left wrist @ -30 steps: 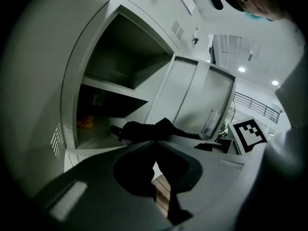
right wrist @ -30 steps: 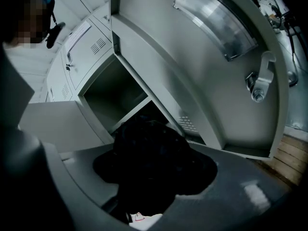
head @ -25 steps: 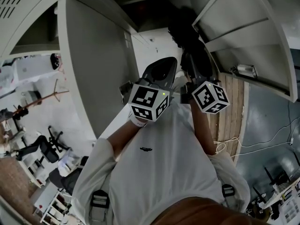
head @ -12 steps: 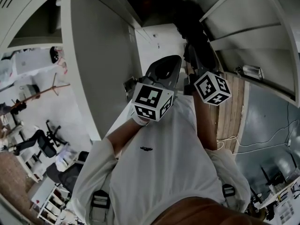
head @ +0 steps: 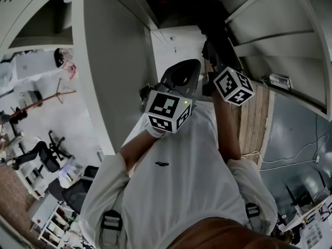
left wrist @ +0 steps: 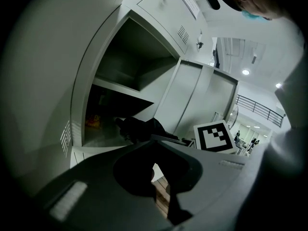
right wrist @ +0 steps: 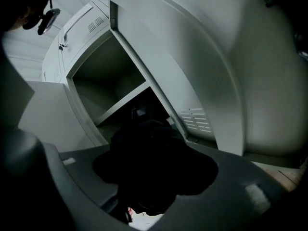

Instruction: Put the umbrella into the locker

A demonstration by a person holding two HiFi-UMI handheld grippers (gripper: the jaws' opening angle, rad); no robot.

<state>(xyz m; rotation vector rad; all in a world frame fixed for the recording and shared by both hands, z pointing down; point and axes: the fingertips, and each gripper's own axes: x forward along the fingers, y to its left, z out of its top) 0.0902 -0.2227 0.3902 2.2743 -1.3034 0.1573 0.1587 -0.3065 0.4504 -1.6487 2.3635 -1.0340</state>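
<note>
A black folded umbrella (head: 213, 32) points into the open grey locker (head: 174, 14), with its tip inside the dark lower compartment. My right gripper (head: 219, 58) is shut on the umbrella, and its marker cube (head: 233, 85) shows behind. In the right gripper view the umbrella (right wrist: 144, 143) fills the space between the jaws of my right gripper (right wrist: 149, 177). My left gripper (head: 179, 79) hangs just left of it, outside the locker, with nothing in it. In the left gripper view the dark jaws of my left gripper (left wrist: 156, 177) look closed together, and the umbrella (left wrist: 139, 129) lies ahead at the locker's mouth.
The locker's open door (head: 111, 61) stands at the left, and a neighbouring door (head: 280, 35) with a latch (head: 275, 79) at the right. A shelf (left wrist: 125, 88) divides the locker, with a small red and yellow thing (left wrist: 94, 121) at the back. Cables (head: 290, 160) lie on the floor at the right.
My right gripper has pushed the umbrella a little further forward and down into the locker. The left gripper has stayed where it was.
</note>
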